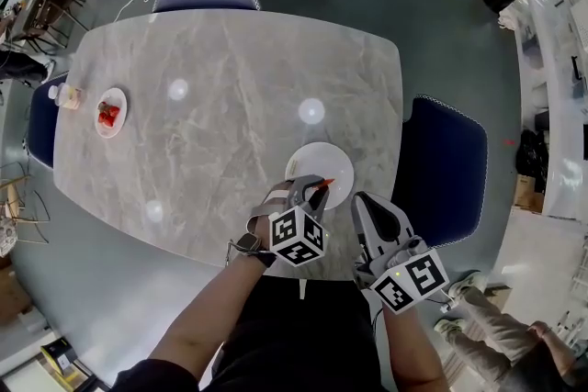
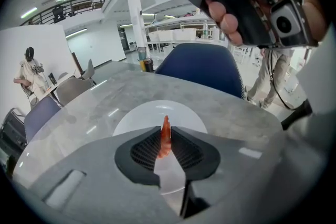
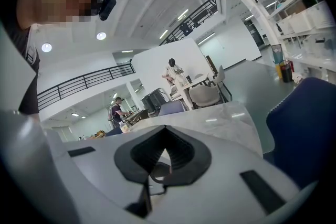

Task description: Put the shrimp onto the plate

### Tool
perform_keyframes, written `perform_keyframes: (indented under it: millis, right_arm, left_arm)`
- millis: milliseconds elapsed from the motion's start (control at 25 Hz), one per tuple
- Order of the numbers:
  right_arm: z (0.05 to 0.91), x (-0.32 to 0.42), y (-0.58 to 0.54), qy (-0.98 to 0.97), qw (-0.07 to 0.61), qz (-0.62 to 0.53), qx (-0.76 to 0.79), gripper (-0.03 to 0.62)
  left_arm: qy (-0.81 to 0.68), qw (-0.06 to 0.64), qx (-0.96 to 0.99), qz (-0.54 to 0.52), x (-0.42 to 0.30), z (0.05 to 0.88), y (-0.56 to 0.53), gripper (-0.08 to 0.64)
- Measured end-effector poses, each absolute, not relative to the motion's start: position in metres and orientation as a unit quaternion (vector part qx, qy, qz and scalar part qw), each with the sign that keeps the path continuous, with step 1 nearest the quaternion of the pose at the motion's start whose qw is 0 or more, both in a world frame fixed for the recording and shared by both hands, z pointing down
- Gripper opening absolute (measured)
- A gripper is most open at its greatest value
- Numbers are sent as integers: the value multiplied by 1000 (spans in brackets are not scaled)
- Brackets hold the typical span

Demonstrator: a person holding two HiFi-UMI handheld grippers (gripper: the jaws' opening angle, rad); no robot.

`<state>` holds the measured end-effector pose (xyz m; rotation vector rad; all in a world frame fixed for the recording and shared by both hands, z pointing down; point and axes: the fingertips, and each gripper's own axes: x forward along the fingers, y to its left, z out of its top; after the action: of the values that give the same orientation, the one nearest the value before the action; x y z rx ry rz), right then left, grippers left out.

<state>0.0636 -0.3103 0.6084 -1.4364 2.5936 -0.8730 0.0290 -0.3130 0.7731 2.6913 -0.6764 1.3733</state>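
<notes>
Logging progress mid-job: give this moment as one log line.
left gripper: shut on shrimp, held over plate | right gripper: shut, empty, near table edge | shrimp: not yet released

Marble table [image 1: 230, 87] carries a white plate [image 1: 323, 158] and a small dish [image 1: 120, 100].

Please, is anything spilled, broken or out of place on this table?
Nothing stands out. The left claw holds the shrimp over the white plate, and no spill or damage shows on the table.
</notes>
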Motion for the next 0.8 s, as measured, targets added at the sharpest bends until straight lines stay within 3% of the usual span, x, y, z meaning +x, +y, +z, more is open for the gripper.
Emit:
perform_keyframes:
  millis: [480,800]
  right_arm:
    - [606,74,-314,835,24,-285,-470,2]
    - [586,71,-313,838,16,-284,-465,2]
  left_arm:
    - [-198,38,870,450,35,784,-310,63]
    - [-231,35,879,415,29,737,-316,61]
